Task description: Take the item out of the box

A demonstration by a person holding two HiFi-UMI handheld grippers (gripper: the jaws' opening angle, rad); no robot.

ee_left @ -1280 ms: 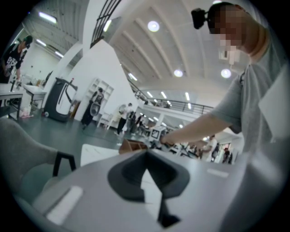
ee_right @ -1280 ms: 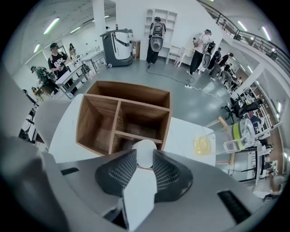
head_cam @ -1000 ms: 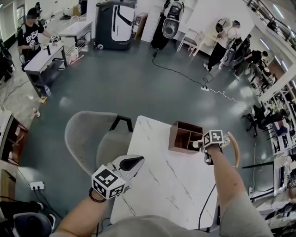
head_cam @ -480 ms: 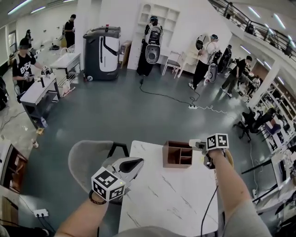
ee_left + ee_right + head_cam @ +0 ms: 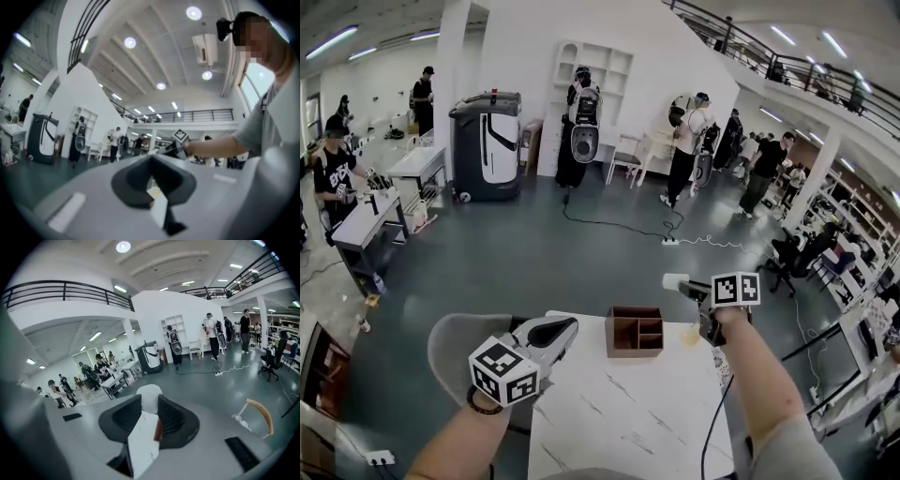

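A brown wooden box [image 5: 636, 331] with open compartments stands at the far edge of the white marble table [image 5: 619, 412]. Above and to the right of it, my right gripper [image 5: 680, 283] is shut on a small white cylindrical item [image 5: 672, 279], held in the air clear of the box. The right gripper view shows that white item [image 5: 149, 397] pinched between the dark pads [image 5: 127, 414]. My left gripper [image 5: 562, 328] hovers over the table's left edge, pointing level, with its jaws together and nothing in them. Its own view shows the closed pads [image 5: 133, 180] and the right gripper [image 5: 174, 146] beyond.
A grey padded chair [image 5: 455, 349] stands at the table's left. A wooden chair [image 5: 260, 411] is to the right. Several people stand around the hall; a large grey machine [image 5: 487, 142], work tables [image 5: 366, 220] and a floor cable [image 5: 609, 223] lie beyond.
Both grippers have risen. The right one has lifted the white item from beside the box's right edge to well above it. The head view has tilted up.
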